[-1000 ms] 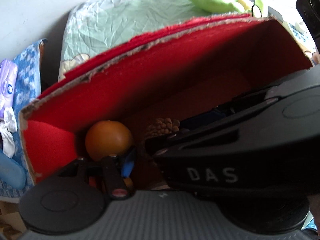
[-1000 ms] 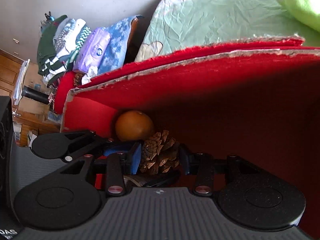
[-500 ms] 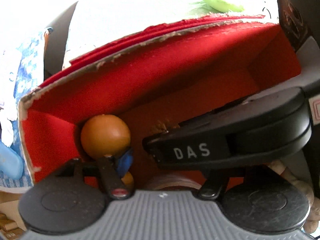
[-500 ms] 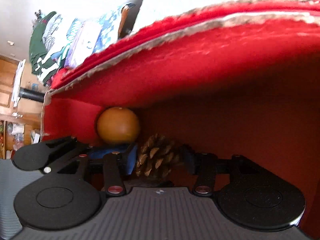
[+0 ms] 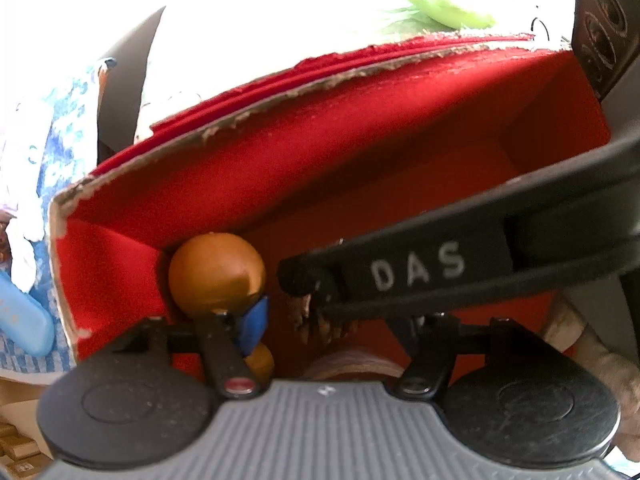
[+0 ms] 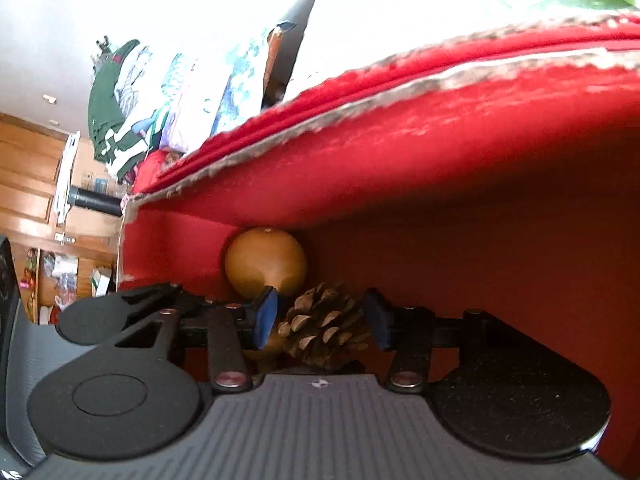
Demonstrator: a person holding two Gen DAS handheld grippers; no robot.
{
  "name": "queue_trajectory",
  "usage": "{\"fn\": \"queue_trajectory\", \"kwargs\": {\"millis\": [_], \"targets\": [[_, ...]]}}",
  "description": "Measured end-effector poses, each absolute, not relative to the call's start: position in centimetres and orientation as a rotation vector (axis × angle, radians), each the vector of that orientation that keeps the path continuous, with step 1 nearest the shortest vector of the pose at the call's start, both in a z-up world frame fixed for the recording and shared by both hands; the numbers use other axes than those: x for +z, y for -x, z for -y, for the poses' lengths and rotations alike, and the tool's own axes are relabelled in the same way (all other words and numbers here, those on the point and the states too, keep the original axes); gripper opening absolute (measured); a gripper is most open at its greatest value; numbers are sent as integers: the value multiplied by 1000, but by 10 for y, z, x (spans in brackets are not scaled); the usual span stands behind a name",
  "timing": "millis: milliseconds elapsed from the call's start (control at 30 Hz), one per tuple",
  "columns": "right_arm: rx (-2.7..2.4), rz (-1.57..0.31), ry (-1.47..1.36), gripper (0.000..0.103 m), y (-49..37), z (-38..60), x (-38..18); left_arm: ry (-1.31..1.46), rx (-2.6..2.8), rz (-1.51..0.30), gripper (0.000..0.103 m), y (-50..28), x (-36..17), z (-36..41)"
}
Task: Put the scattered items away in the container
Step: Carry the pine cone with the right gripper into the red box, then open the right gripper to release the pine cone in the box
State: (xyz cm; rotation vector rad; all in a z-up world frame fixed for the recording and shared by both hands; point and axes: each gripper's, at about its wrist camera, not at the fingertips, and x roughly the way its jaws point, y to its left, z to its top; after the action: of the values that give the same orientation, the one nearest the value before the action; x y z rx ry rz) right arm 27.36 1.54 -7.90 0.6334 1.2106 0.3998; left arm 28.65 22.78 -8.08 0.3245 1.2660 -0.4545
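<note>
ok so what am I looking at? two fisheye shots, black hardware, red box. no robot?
No robot arm: a person holds a two-finger gripper in each hand, each with a fisheye camera looking along its fingers. One picture is from the left gripper, one from the right gripper. Both reach into a red box. An orange ball sits in its corner; a pine cone lies beside it, between the right fingers, which do not press on it. The left fingers are closing; the right gripper crosses in front, hiding what lies between them. Nothing is clearly held.
</note>
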Motion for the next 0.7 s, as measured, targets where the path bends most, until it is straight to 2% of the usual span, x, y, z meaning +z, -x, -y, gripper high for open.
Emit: {"fn": "queue_trajectory", "kwargs": {"millis": [700], "targets": [[394,-1185,-640,53,-280,-26,-79,-329,-464,-1247,72,-284,-67,-243]]}}
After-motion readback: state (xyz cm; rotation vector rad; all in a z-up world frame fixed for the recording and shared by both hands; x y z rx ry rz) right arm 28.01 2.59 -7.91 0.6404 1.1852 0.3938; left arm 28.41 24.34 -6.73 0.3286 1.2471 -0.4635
